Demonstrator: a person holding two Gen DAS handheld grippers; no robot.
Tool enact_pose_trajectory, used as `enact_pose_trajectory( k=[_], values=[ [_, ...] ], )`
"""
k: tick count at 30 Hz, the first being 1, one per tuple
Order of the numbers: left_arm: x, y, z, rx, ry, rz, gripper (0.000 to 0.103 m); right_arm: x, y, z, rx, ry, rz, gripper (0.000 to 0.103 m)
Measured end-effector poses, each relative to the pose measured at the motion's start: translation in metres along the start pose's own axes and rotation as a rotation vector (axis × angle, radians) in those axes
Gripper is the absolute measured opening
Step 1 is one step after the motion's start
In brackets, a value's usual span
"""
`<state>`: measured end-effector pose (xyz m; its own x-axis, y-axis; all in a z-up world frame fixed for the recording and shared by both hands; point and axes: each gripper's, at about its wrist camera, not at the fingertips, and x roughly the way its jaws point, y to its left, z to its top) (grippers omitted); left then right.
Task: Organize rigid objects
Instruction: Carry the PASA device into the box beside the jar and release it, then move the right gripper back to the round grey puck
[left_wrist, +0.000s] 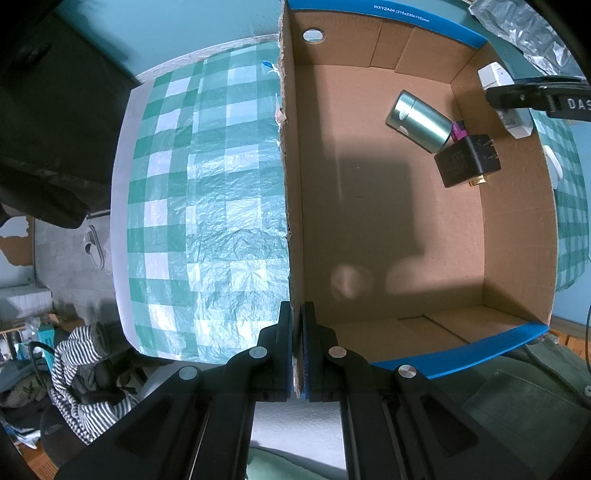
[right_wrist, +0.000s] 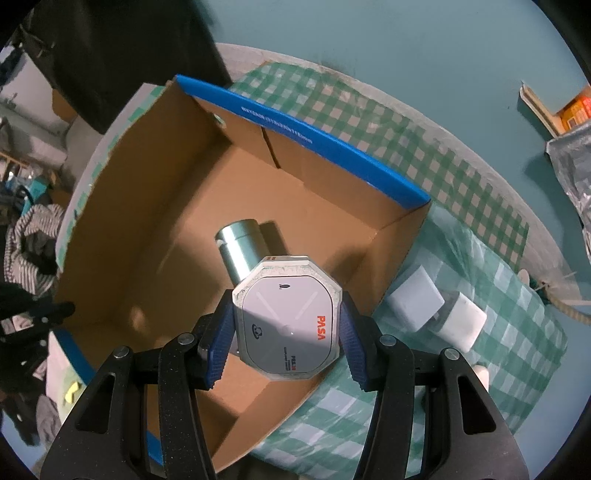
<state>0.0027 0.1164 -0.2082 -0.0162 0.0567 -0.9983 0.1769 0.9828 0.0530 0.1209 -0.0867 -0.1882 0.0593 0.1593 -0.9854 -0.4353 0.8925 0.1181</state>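
Between the blue pads of the right gripper (right_wrist: 286, 338), held above the near right part of the cardboard box (right_wrist: 177, 206): a white octagonal device (right_wrist: 286, 328) with orange PASA lettering, clamped across two opposite flat sides, face toward the camera. Looks like hard moulded plastic, rigid and probably light, so unlikely to deform under the squeeze; smooth glossy faces, though, so likely to slip if taken by the bevelled corners rather than the flat parallel edges now used. Probably robust enough for a short drop, yet better lowered close to the box floor before release. Beneath and just beyond it, lying on its side on the box floor, a pale metallic cylinder (right_wrist: 242, 251), smooth and prone to rolling if bumped. Beside that, seen from the left wrist view, a black plug adapter (left_wrist: 467, 162) with prongs, touching the cylinder's end, and a small purple item (left_wrist: 459, 131) wedged between them, too small to identify. At the box's left wall, the left gripper (left_wrist: 297, 332) pinched tight on the torn cardboard edge, apparently steadying the box. Outside the box on the green checked tablecloth (right_wrist: 498, 295), two white blocks (right_wrist: 437, 310) just beside the right wall, not yet put away.
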Motion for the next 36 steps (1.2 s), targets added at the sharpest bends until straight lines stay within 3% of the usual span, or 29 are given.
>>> enact_pose_trajectory(
  k=[12,15,18,29,36],
  values=[
    [0.000,0.001,0.000,-0.003,-0.001,0.002,0.004,0.009,0.003,0.005,-0.030,-0.011,-0.020,0.054],
    [-0.001,0.000,0.001,-0.001,-0.002,0.007,0.004,0.006,0.003,0.006,-0.025,-0.028,-0.028,0.062],
    [-0.002,0.000,0.001,-0.002,-0.002,0.006,0.004,0.003,0.001,0.006,-0.013,-0.032,-0.025,0.062],
    [-0.002,0.000,0.002,-0.002,-0.001,0.007,0.004,-0.027,-0.010,-0.012,0.011,-0.094,0.003,0.062],
    [-0.002,0.001,0.001,0.000,0.003,0.009,0.004,-0.049,-0.036,-0.029,0.090,-0.120,0.021,0.062]
  ],
)
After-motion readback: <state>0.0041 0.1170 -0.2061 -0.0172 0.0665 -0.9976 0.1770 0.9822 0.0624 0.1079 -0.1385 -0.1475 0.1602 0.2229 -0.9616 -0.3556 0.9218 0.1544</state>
